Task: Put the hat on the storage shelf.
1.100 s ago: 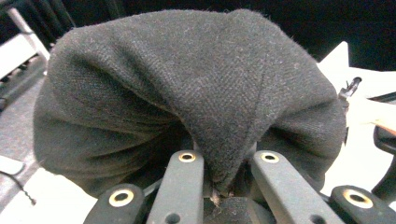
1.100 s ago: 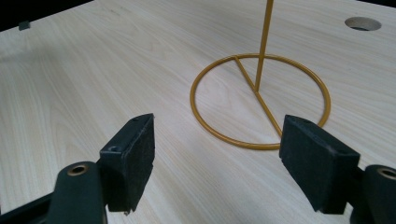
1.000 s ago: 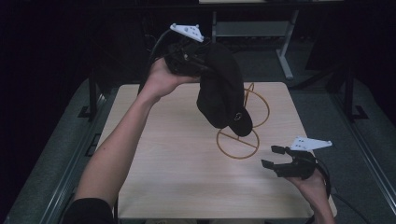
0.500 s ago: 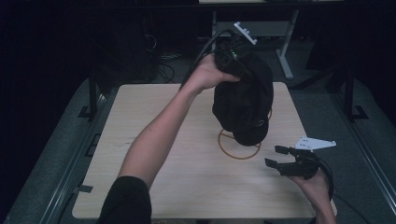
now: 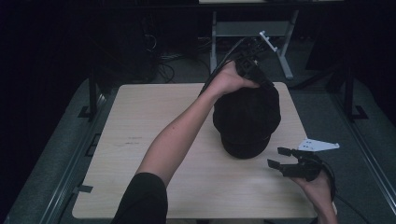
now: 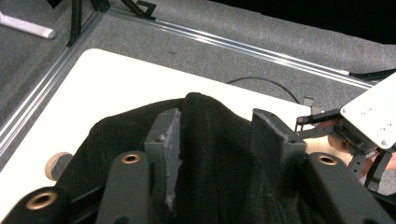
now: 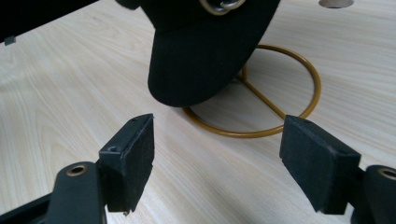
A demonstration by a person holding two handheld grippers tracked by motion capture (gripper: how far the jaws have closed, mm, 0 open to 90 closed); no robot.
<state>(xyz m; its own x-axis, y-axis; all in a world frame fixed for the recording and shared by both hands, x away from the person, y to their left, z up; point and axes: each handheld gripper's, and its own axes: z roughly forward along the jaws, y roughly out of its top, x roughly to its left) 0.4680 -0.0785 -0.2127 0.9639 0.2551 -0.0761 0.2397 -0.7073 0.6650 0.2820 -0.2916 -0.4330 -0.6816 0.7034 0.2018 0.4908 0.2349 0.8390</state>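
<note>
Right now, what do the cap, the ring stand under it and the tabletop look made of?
Cap: black fabric, matte and slightly fuzzy, probably cotton or wool; it folds between the left gripper's jaws. Ring stand: thin rod with a smooth gold-brown finish, likely painted metal. Tabletop: pale wood grain, matte, maybe laminate.

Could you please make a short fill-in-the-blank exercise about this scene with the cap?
1. The left claw is shut on the black ____.
2. The right claw is ____ and holds nothing.
3. Under the cap stands a wire stand with a round ____ base.
4. The table top is made of light ____.

Missing words: cap; open; golden; wood
</note>
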